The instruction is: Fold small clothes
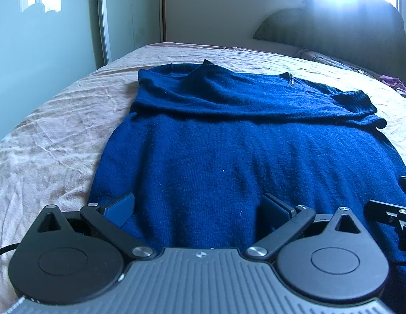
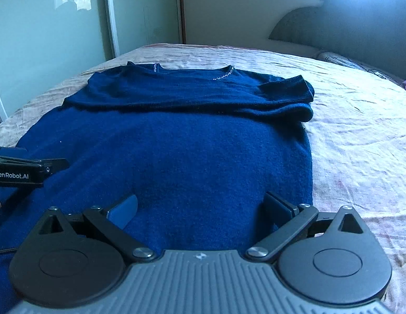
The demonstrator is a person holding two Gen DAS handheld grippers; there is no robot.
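— Where's the sweater?

— The blue sweater point(image 1: 229, 157) lies flat on the bed point(image 1: 59, 130), neckline away from me, hem nearest me. Both sleeves are folded across the chest, so a thick band of cloth runs side to side below the collar. From my right gripper's camera I can see a cuff point(image 2: 289, 89) lying on top near the right edge, and small shiny beads along the neckline point(image 2: 223, 74).

— And your grippers?

— My left gripper point(image 1: 197, 212) is at the hem, towards the sweater's left side. Its jaws stand wide apart with only knit fabric showing between them; they have hold of nothing. My right gripper point(image 2: 200, 209) is at the hem too, nearer the right edge, spread just as wide and likewise empty. Whether the fingertips touch the cloth, I can't tell.

— Can each see the other?

— Yes. The right camera catches the left one at its left margin, low over the sweater. The left camera catches a bit of the right one at its right margin.

— Anything else?

— A padded headboard point(image 2: 346, 26) at the far right.
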